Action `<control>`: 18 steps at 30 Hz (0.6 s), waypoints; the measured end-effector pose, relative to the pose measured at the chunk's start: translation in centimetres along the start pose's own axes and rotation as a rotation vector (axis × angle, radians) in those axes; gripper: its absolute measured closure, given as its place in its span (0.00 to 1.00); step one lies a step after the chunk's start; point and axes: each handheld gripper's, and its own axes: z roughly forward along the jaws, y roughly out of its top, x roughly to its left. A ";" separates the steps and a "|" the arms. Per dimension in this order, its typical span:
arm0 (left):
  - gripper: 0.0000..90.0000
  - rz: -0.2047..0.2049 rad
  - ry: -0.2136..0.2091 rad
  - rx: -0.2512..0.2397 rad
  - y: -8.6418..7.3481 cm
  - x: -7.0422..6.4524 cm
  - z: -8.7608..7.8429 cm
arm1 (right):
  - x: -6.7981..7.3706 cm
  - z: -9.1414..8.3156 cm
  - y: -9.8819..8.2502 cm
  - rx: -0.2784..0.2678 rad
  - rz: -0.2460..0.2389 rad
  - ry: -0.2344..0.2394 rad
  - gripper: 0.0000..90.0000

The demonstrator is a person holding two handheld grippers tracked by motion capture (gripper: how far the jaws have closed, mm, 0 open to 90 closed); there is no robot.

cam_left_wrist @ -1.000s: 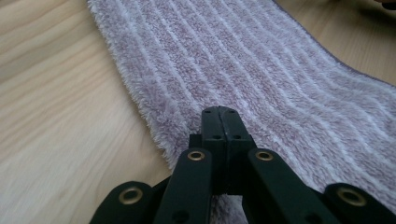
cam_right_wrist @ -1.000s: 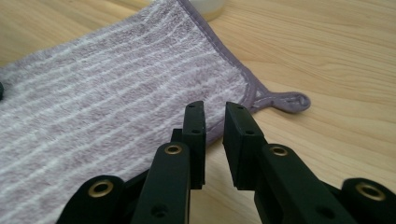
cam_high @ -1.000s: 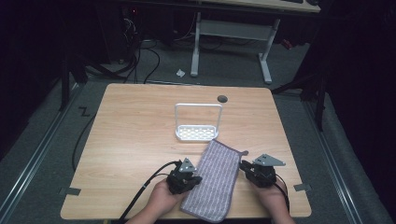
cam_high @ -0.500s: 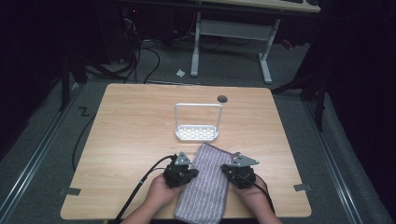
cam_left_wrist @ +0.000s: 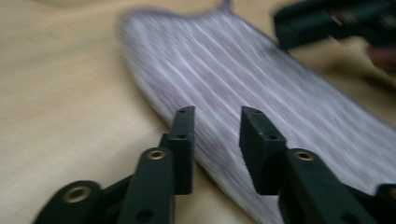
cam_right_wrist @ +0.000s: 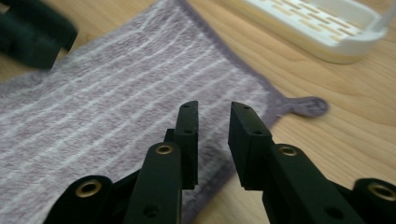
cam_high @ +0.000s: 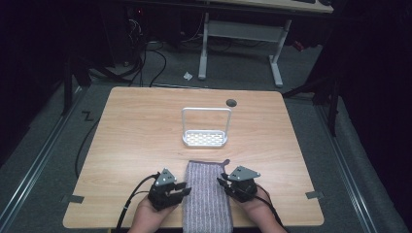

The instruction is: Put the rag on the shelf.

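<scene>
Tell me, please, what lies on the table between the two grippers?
The striped grey towel lies flat between the left gripper and the right gripper, as the high view shows.

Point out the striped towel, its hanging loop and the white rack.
striped towel point(cam_high: 206, 196), high view, middle of the cloth between the two grippers.
hanging loop point(cam_right_wrist: 312, 106), right gripper view, the small loop at the towel's corner.
white rack point(cam_high: 205, 139), high view, its perforated base.

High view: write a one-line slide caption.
Two hand-held grippers flank a folded grey striped towel near a white rack.
</scene>
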 end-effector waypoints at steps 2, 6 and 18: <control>0.61 -0.027 0.021 -0.009 0.7 0.9 0.9 | -0.5 -0.1 -0.3 -0.003 0.031 0.002 0.74; 0.53 -0.080 0.041 -0.008 2.0 2.0 3.3 | -1.2 0.7 -0.2 0.003 0.084 -0.015 0.60; 0.79 -0.065 0.033 0.027 1.9 1.4 4.7 | -2.4 4.0 0.9 0.054 0.155 -0.028 0.57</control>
